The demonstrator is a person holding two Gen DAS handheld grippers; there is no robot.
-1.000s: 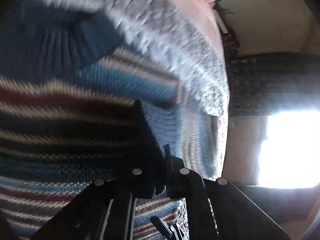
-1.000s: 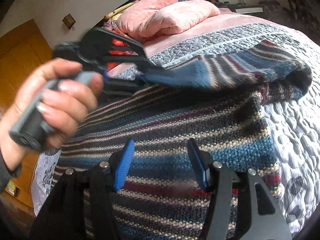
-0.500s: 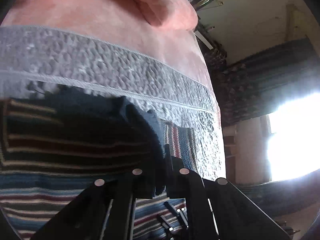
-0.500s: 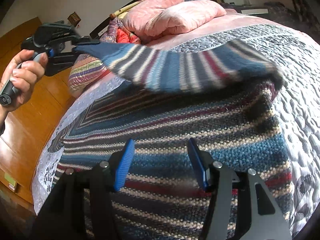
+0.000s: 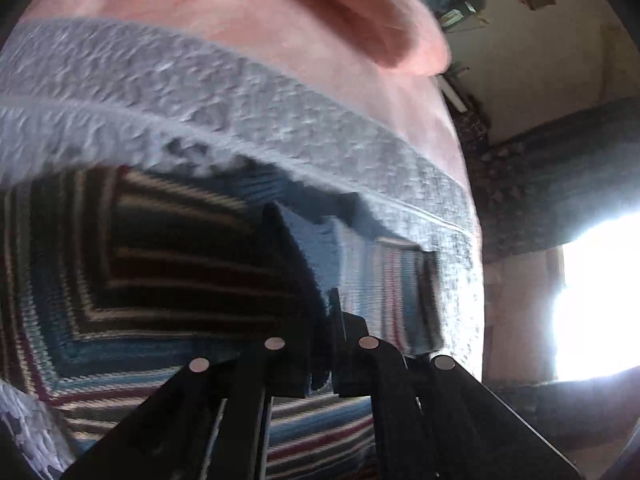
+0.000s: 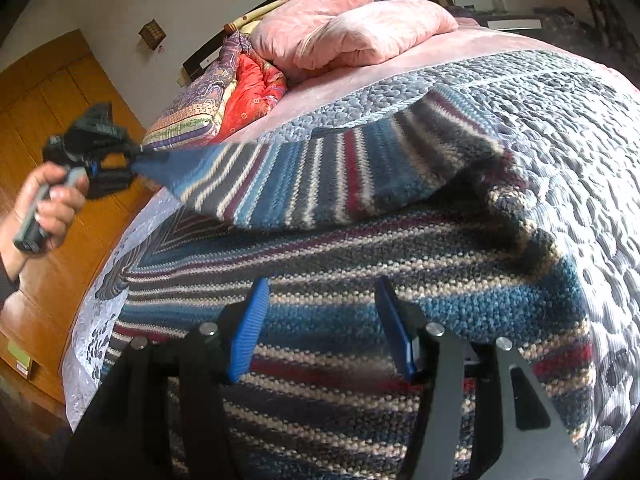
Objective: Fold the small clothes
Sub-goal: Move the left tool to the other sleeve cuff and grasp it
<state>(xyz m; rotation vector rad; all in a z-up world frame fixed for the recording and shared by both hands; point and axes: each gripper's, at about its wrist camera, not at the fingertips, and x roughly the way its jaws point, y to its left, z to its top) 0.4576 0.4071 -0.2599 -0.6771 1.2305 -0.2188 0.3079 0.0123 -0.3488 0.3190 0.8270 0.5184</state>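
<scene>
A striped knit sweater (image 6: 340,364) in blue, grey, cream and dark red lies spread on the bed. One sleeve (image 6: 320,184) is lifted and stretched out to the left above the body. My left gripper (image 6: 130,160), held by a hand (image 6: 48,208), is shut on the sleeve's plain blue cuff. In the left wrist view the left gripper (image 5: 324,332) pinches that dark blue cuff (image 5: 316,264), with the sweater (image 5: 160,280) below it. My right gripper (image 6: 320,308) hovers open just over the sweater's lower body, nothing between its blue pads (image 6: 250,332).
The grey-blue quilt (image 6: 560,120) covers the bed, with a pink sheet and pink pillows (image 6: 352,36) at the head. Folded colourful blankets (image 6: 224,96) lie beside them. A wooden wardrobe (image 6: 52,92) stands left of the bed. A bright window (image 5: 592,300) glares at right.
The left gripper has drawn the sleeve out to the left and away from the sweater's body, stretching it straight. The right gripper has stayed open over the same spot.
</scene>
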